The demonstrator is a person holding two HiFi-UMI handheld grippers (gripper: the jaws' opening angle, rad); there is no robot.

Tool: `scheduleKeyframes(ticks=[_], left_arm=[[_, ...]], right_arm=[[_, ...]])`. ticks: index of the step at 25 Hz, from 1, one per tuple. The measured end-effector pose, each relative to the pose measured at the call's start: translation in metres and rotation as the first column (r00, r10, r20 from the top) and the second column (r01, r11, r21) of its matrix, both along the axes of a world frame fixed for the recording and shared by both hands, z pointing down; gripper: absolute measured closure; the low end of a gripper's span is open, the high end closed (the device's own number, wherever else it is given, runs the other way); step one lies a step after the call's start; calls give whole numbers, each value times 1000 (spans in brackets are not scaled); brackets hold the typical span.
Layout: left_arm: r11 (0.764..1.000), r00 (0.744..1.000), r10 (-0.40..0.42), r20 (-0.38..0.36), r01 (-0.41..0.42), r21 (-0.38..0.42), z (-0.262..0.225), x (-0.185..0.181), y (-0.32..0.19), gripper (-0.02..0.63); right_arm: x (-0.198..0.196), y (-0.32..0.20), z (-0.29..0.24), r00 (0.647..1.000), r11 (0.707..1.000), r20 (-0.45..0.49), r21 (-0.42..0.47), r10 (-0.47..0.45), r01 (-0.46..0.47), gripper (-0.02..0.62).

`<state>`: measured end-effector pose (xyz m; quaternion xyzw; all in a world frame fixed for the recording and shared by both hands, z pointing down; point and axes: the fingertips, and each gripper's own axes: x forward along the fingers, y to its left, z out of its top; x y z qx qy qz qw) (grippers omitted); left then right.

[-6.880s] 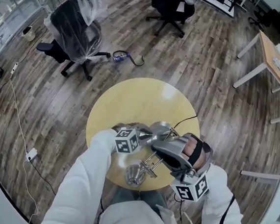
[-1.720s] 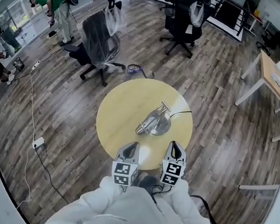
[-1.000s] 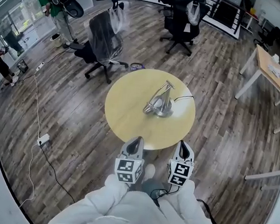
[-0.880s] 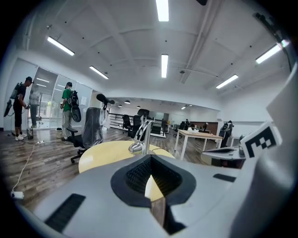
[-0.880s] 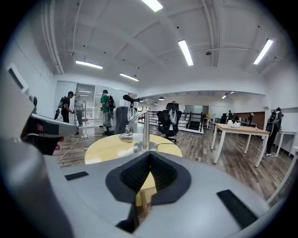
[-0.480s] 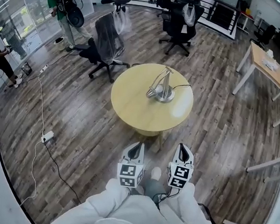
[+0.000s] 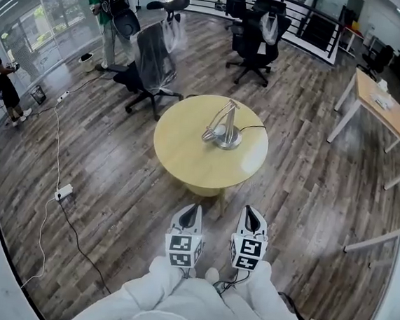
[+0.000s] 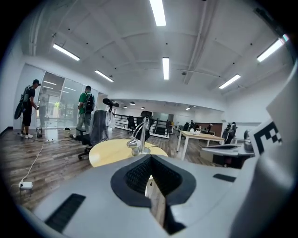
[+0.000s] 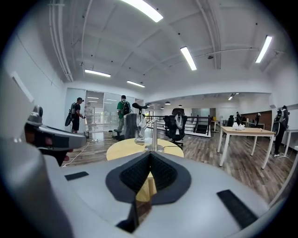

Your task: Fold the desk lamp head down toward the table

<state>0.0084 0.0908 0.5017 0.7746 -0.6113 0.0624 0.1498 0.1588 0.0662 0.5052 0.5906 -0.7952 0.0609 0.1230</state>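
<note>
Both sets of fingers (image 7: 189,216) far from lamp (image 7: 225,136)

The desk lamp (image 7: 220,131) stands on the round tabletop (image 7: 179,157), right of centre, its head hanging left of its base. Beyond that stand office chairs (image 7: 150,59), with a person (image 7: 111,3) behind them at the left. A rectangular tabletop (image 7: 390,118) lies well off to the right. The left tongs (image 7: 193,209) and right tongs (image 7: 249,210) hang side by side over the floor (image 7: 111,203) on the near side, well apart from the round tabletop.
</note>
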Motion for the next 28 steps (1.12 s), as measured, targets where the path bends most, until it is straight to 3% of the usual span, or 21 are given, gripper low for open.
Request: scheduleKeyframes(ticks=[8, 18, 28], left_arm=[[1000, 1000, -7, -6, 8, 11, -3, 6, 0, 604], [999, 999, 41, 25, -42, 31, -10, 19, 3, 604], [998, 998, 55, 45, -55, 14, 0, 5, -3, 604]], right_arm=[[11, 1, 0, 1000, 1000, -17, 3, 1, -1, 584], [15, 3, -2, 1000, 1000, -29, 10, 4, -4, 584], [6, -5, 2, 999, 1000, -48, 14, 9, -9, 584]])
